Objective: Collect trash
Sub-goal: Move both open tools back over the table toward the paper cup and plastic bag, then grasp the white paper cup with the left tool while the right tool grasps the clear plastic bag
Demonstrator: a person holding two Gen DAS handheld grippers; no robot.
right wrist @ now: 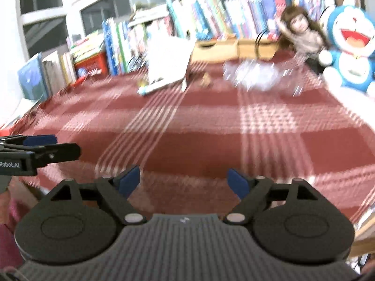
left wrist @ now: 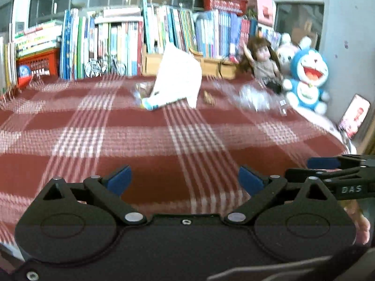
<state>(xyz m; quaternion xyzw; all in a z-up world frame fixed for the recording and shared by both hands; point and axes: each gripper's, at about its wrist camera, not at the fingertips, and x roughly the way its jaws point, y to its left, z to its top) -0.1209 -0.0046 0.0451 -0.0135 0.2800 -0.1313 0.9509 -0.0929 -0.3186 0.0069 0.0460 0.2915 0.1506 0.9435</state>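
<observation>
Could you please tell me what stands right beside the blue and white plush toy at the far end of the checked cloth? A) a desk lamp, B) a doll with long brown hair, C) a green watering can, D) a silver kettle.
B: a doll with long brown hair leans just left of the blue and white plush toy, in front of the row of books.

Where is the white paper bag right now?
In both views the white paper bag stands at the far middle of the plaid cloth, before the books, left of the doll.
</observation>
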